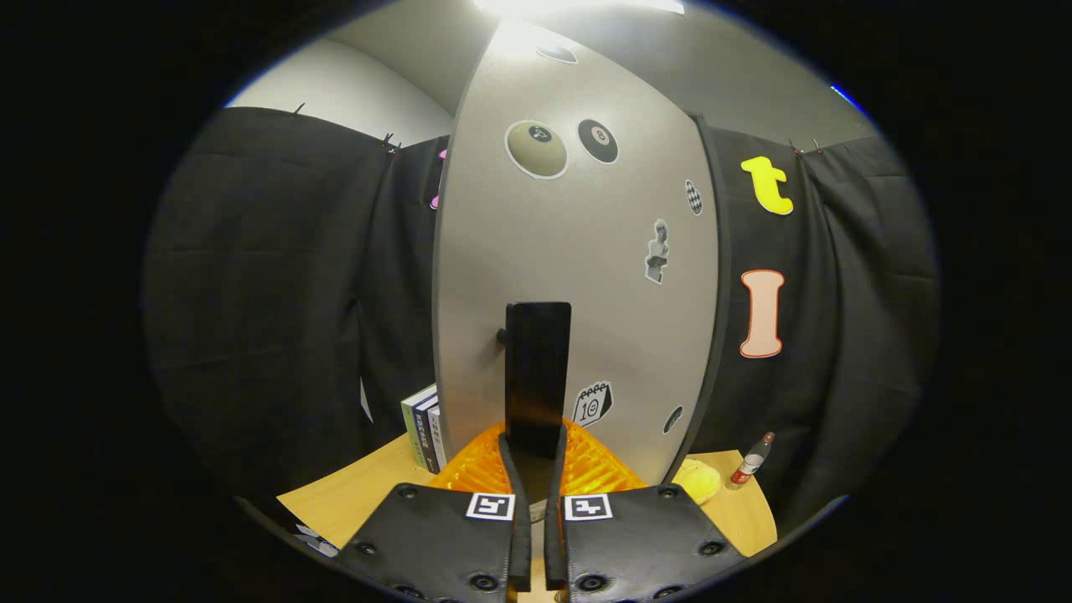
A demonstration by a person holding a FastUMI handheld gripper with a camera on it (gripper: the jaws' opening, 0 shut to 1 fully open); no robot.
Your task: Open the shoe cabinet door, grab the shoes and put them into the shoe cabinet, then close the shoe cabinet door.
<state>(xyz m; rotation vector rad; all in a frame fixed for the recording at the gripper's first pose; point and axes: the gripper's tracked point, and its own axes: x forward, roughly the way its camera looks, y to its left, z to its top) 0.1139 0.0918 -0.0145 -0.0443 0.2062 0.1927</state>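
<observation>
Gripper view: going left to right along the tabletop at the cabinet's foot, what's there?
Upright stack of books → orange ribbed plastic piece, with the tongs shut on the cabinet door's black handle → yellow lump → small red-capped bottle.

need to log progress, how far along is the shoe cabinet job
Nothing can be counted as done. In hand: the gripper is shut on the cabinet's black handle, with the grey door facing it. Whether this is opening or closing isn't clear, since no shoes can be made out.
</observation>
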